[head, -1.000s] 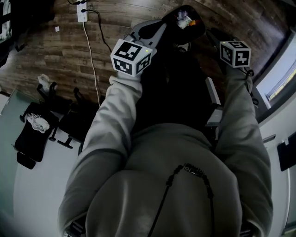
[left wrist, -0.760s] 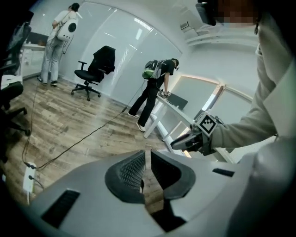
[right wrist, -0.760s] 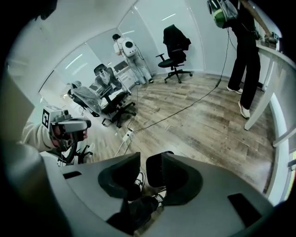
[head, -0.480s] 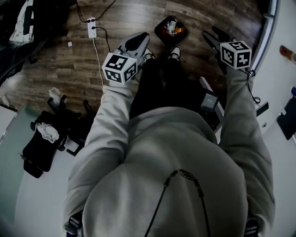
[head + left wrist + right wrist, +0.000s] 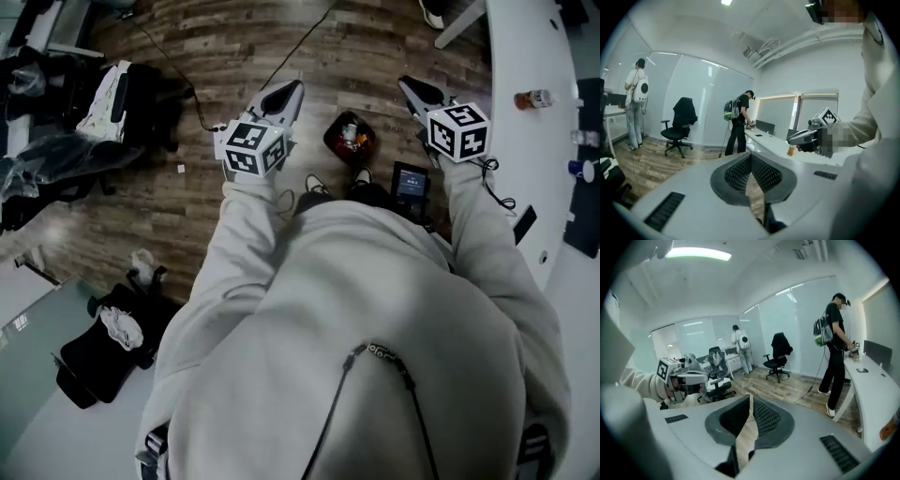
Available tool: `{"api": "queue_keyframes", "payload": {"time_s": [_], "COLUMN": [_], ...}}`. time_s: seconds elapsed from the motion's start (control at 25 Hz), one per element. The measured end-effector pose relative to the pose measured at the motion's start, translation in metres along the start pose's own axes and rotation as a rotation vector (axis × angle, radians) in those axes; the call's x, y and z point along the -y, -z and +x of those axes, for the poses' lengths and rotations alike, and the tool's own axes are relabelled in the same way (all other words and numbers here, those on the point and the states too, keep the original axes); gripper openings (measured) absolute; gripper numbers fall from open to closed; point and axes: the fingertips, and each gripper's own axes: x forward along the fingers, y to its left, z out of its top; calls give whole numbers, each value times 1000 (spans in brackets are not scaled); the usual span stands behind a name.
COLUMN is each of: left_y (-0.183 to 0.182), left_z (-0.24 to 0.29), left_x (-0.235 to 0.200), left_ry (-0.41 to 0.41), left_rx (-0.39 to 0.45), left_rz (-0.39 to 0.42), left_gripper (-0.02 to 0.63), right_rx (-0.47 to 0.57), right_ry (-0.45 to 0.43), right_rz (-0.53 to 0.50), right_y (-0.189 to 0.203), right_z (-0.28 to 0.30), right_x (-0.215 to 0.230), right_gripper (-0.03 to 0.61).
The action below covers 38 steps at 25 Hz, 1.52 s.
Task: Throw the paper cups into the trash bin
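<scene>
A small dark trash bin (image 5: 349,141) stands on the wooden floor by the person's feet, with pale objects inside; I cannot tell whether they are paper cups. My left gripper (image 5: 292,86) hovers left of the bin, my right gripper (image 5: 405,82) right of it, both well above the floor. In the left gripper view the left gripper (image 5: 751,157) has its pads meeting at the tips, with nothing held. In the right gripper view the right gripper (image 5: 750,399) shows a narrow gap; its jaws are closing with nothing between them.
A white curved desk (image 5: 525,37) runs along the right, with an orange bottle (image 5: 534,98) on it. Office chairs and bags (image 5: 103,94) crowd the far left, and a black bag (image 5: 98,347) lies lower left. A person with a backpack (image 5: 836,348) stands by the desk.
The head view has swung, so the bin has slid from the top edge to between the two grippers. Both grippers have risen and now point outward, level.
</scene>
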Motion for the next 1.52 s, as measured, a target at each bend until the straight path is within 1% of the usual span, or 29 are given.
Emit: {"api": "queue_keyframes", "payload": {"time_s": [0.04,0.16,0.32,0.36,0.44,0.48,0.52,0.6,0.68,0.8,0.84,0.92,1.0,1.08,1.2,1.4,1.52], "left_y": [-13,-45,-74,-83,-107,-125,-148,-192,-228,-265,-271,-271,-270,-269,-267,-260,-259], "left_z": [-1,-5,-13,-14,-15,-17,-21,-28,-30,-26,-24,-21,-18,-14,-5,6,4], "left_x": [5,16,26,26,22,21,21,31,45,63,70,84,90,93,101,112,115], "left_ry": [7,12,21,11,-22,-36,-40,-25,1,58,71,79,79,71,78,99,97], "left_rx": [17,68,100,104,108,123,156,238,308,400,411,397,382,370,353,366,370], "left_rz": [15,33,87,112,197,240,262,260,234,113,110,161,198,229,278,281,301], "left_gripper": [5,5,3,3,3,3,3,3,3,0,0,0,0,0,0,0,0], "right_rx": [47,179,282,300,341,368,396,441,485,572,586,589,582,573,558,527,517], "right_ry": [-3,-26,-26,-21,-6,0,3,12,21,19,21,23,30,37,23,21,23], "right_rz": [0,-11,-59,-66,-73,-82,-98,-134,-137,-119,-136,-175,-192,-179,-124,-122,-124], "right_y": [-16,-65,-112,-120,-138,-151,-165,-187,-204,-231,-237,-243,-242,-238,-232,-225,-220], "right_z": [-9,-31,-54,-58,-67,-72,-78,-92,-106,-125,-129,-135,-138,-141,-137,-134,-128], "right_x": [-8,-29,-51,-52,-50,-49,-50,-52,-50,-57,-63,-72,-71,-63,-55,-50,-48], "right_gripper": [37,21,21,21,21,21,20,20,20,18,18,18,18,18,18,18,18]}}
